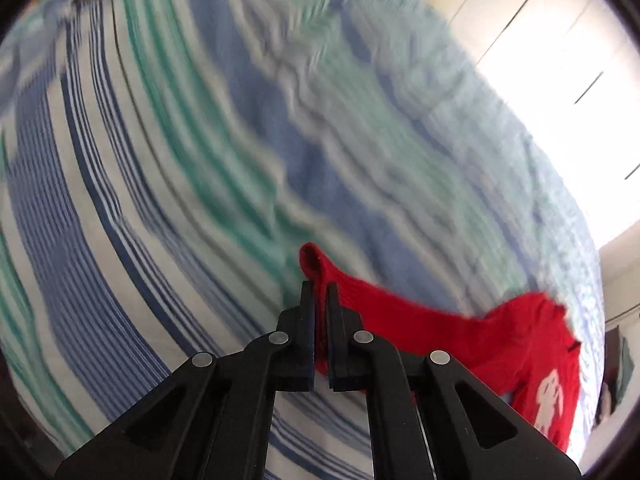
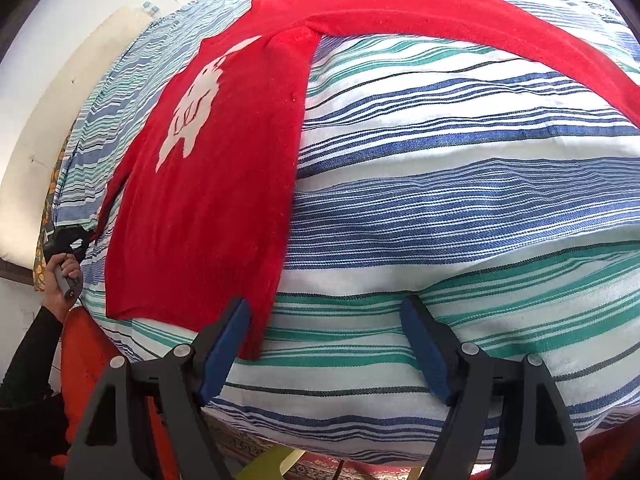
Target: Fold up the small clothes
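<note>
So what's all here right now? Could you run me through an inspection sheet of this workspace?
Surface: striped bedspread in blue, green and white, rumpled.
Job's things: red sweater with a white figure on the front, lying flat, one sleeve stretched out across the bed.
Clutter: nothing seen on the bedspread besides the sweater.
Grippers: left gripper shut on the other sleeve's cuff; right gripper open, nothing between its fingers, by the sweater's hem.
Cables: nothing seen.
Surroundings: pale cupboard doors beyond the bed; a hand in a dark sleeve holds the left gripper's handle; patterned rug below the bed edge.
</note>
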### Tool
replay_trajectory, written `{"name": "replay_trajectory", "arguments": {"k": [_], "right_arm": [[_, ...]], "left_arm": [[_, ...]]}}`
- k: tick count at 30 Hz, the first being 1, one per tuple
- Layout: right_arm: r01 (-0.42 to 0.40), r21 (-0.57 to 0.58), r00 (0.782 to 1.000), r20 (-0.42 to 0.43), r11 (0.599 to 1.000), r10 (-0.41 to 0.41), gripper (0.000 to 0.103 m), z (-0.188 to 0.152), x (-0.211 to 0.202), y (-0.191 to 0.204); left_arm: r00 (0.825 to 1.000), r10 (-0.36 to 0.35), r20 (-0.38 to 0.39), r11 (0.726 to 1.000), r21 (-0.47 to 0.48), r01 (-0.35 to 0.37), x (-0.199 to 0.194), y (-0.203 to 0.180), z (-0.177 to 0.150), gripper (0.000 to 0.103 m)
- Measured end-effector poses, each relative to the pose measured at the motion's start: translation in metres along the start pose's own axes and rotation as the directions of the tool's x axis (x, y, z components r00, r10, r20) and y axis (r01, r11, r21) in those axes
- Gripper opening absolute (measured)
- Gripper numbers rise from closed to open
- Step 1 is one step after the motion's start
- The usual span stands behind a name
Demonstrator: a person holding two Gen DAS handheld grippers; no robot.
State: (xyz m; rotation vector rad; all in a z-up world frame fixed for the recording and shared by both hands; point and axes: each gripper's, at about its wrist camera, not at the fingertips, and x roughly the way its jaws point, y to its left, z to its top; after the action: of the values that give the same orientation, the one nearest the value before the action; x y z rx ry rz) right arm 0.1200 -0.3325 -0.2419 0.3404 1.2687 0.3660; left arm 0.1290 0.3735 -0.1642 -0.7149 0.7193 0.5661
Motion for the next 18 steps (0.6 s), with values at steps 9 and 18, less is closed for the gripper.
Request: {"name": "replay_trajectory", "arguments": {"k": [9,18], "right_arm": [[0.001,-0.004,1.000,-0.003,1.000,-0.001,0.079,0.000,0.002,0.001],[-0.017,0.012,1.000,0.000,1.000,0.017,0.079,0.000,-0.001,-0.002]], "left_arm": [[0.973,0.221,-0.069,0.970,0.122,-0.212,0.042,0.011,-0.008,0.007],[0.964,0.240,-0.111,0.971,0.043,-0.237,-0.003,0.023,-0.017,0.054]]}}
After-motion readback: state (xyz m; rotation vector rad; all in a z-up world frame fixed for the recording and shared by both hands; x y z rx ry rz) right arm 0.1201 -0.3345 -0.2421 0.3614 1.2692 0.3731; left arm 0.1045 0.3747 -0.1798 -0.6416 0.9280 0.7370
